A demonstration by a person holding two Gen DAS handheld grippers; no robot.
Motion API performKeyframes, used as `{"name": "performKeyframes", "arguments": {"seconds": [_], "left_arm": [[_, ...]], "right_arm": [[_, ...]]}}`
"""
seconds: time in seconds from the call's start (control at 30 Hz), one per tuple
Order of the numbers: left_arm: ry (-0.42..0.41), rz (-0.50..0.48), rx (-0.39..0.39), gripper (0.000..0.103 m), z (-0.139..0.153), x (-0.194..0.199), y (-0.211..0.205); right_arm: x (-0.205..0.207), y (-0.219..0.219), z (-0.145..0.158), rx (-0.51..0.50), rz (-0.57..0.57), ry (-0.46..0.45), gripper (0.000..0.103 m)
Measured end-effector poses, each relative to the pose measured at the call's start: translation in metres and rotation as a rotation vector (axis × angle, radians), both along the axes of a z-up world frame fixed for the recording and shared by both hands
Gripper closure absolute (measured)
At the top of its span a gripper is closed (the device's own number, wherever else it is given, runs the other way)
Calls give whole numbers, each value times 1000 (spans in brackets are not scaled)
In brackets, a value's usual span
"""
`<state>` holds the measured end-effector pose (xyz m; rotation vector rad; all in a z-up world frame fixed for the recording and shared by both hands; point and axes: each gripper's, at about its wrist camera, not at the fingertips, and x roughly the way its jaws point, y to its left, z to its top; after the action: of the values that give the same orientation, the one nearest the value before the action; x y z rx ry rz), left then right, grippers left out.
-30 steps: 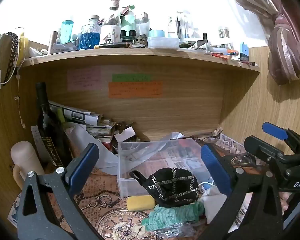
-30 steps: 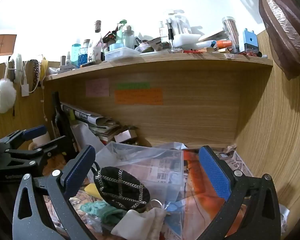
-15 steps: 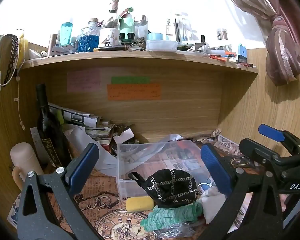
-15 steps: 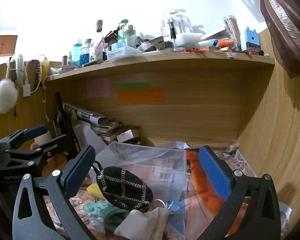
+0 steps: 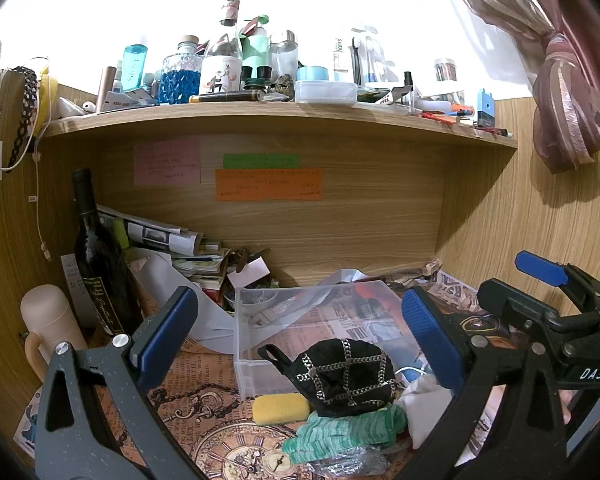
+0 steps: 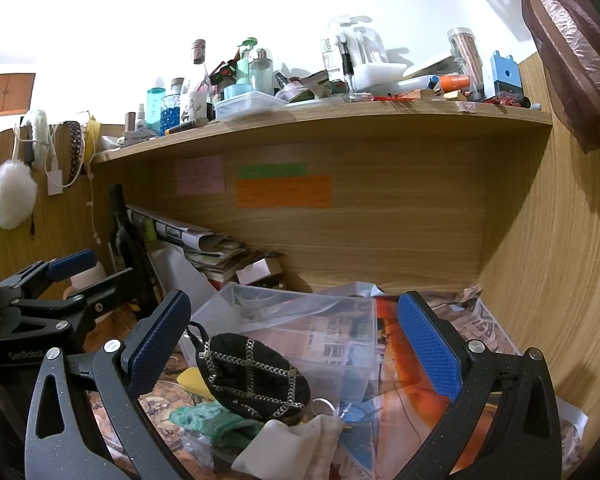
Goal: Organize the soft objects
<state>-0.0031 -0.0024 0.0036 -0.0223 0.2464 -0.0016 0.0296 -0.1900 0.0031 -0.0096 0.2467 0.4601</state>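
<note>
A black pouch with silver chains [image 5: 342,376] [image 6: 252,374] lies in front of a clear plastic bin [image 5: 260,316] [image 6: 352,320]. A yellow sponge [image 5: 280,408] lies to its left, a green knitted cloth [image 5: 340,432] [image 6: 208,420] in front of it, and a white cloth bag [image 5: 424,400] [image 6: 292,444] to its right. My left gripper [image 5: 298,336] is open and empty, held above the pile. My right gripper [image 6: 292,340] is open and empty too, just right of the left one.
A dark wine bottle [image 5: 98,256], a beige mug [image 5: 48,328] and stacked papers [image 5: 180,248] stand at the back left. A wooden shelf [image 5: 260,114] crowded with bottles hangs overhead. A wooden wall [image 6: 560,260] closes the right side. A crinkled clear wrapper [image 5: 352,464] lies in front.
Both views have shifted slightly: the grippers pulled back and rose a little. The objects on the desk have not moved, and both jaws stay open.
</note>
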Motion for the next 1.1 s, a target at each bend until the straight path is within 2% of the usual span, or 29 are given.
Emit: {"name": "performKeyframes", "arguments": {"seconds": [1.1], "left_arm": [[-1,-1,2,0,3,2,0]], "right_arm": [[-2,5,-1,9,4,3,0]]}}
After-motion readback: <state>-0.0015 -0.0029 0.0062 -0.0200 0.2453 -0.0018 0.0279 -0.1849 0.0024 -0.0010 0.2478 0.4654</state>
